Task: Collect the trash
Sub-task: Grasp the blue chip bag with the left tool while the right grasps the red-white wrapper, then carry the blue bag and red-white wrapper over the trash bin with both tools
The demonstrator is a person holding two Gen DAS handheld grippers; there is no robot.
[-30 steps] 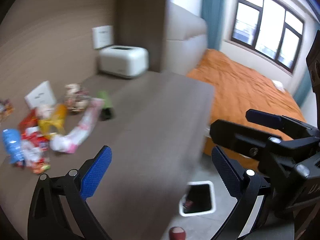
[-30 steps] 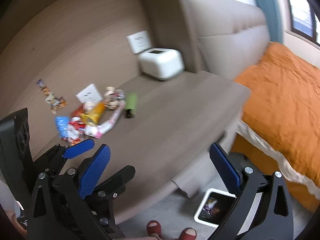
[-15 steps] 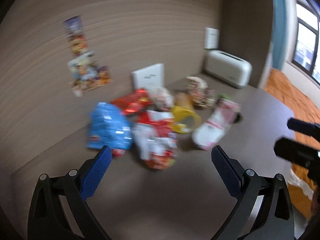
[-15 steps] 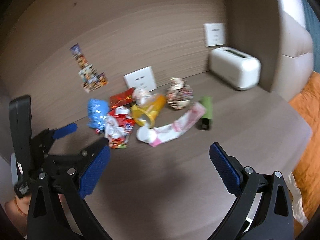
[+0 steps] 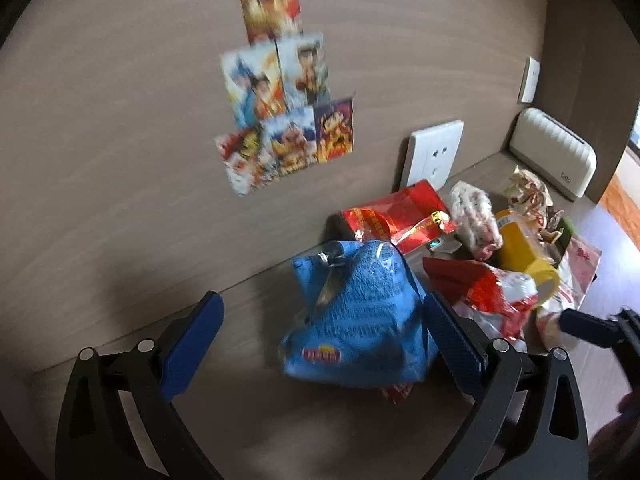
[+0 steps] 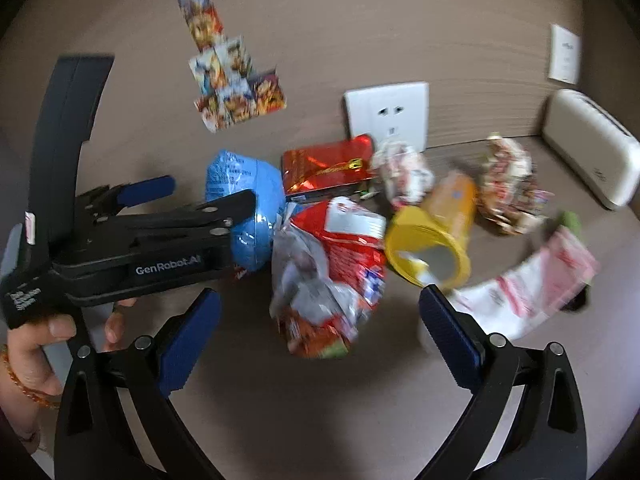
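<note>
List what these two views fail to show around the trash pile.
- Left wrist view: the print on the blue bag is blurred, and the bag hides what lies under it.
- Right wrist view: the left gripper covers part of the blue bag.
- Both views: no bin is in frame.
- Wall stickers: too blurred to read.

Both fisheye cameras are looking forward between their own open jaws, tilting down onto the brown tabletop (image 5: 120,312) and facing the wood-grain wall (image 6: 360,20). The left wrist view is sitting close, low over the blue bag (image 5: 360,320) at the left end of the litter. The right wrist view is standing just to its right and slightly farther back, catching the left gripper (image 6: 192,196) from the side. Both are sharing the blue bag (image 6: 248,200), the yellow cup (image 5: 528,256), the wall socket (image 6: 386,114) and the stickers (image 5: 280,120).
</note>
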